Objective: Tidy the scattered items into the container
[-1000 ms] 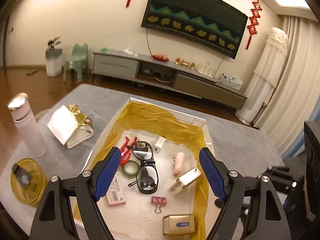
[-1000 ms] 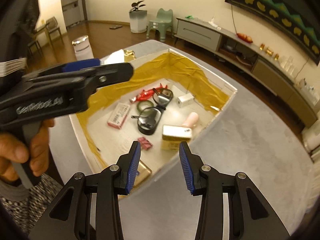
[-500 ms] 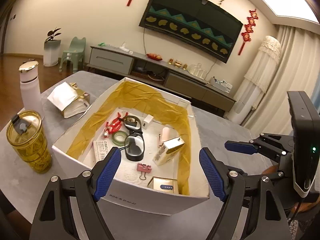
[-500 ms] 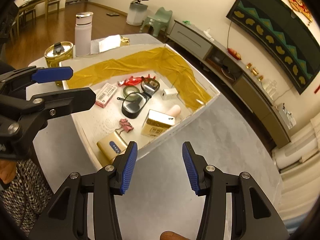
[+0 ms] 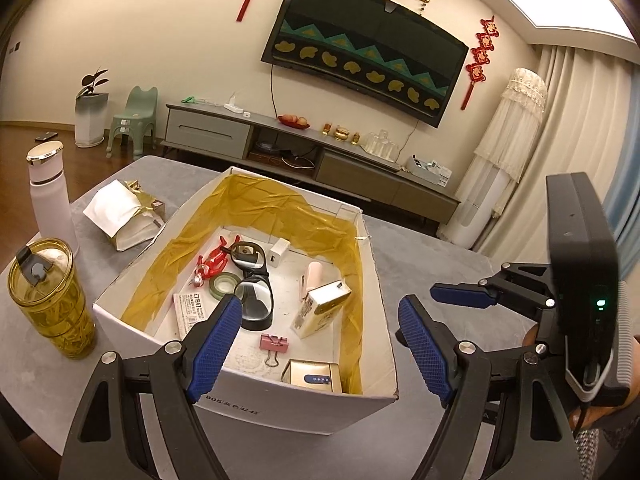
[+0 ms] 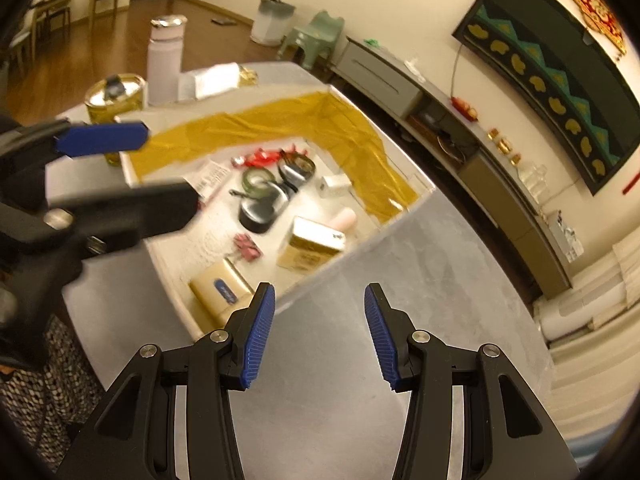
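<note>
On the grey table (image 5: 432, 248): one white cardboard box (image 5: 296, 408), lined with yellow film. Inside it lie glasses (image 5: 252, 280), a tape roll (image 5: 225, 285), a red toy (image 5: 212, 261), a pink binder clip (image 5: 274, 345), a white charger (image 5: 279, 249), a pink tube (image 5: 313, 277), two gold packets and a card. Left gripper (image 5: 320, 344): jaws apart, empty, above the box's near wall. Right gripper (image 6: 320, 334): jaws apart, empty, over bare table beside the box. Remaining outside: tumbler (image 5: 52, 300), bottle (image 5: 50, 196), paper bag (image 5: 124, 216). Risks, as judged: knocking over the tall tumbler on a reach left; the two tools colliding over the box.
</note>
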A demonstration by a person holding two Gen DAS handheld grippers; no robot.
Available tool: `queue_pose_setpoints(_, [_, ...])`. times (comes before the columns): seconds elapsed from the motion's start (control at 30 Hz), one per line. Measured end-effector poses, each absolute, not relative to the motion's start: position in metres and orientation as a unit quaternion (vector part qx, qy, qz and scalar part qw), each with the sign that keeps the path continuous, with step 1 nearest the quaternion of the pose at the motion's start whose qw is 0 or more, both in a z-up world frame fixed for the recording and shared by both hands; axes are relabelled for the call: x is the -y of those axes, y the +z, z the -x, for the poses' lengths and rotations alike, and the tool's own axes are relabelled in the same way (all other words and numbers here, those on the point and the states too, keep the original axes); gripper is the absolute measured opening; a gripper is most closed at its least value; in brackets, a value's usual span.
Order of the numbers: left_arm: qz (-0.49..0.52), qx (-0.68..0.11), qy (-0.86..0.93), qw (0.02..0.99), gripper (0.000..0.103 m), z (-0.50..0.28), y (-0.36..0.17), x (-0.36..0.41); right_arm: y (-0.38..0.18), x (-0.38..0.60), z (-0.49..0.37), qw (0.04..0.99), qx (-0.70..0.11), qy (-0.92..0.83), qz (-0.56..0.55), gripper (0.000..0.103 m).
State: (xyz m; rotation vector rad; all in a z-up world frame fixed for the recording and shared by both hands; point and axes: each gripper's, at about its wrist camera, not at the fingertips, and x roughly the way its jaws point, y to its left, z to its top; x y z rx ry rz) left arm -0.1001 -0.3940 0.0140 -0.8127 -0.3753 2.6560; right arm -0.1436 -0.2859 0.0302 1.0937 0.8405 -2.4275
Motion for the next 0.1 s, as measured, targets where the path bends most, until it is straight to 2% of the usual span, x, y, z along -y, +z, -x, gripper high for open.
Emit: queue_pose_setpoints(0.1, [0.286,0.129,0.934,0.17,0.081,0.0991,0.0138,0.3932,0.0357,0.2909,0.141,0.176,-0.296,-0.86,-0.377,0.05])
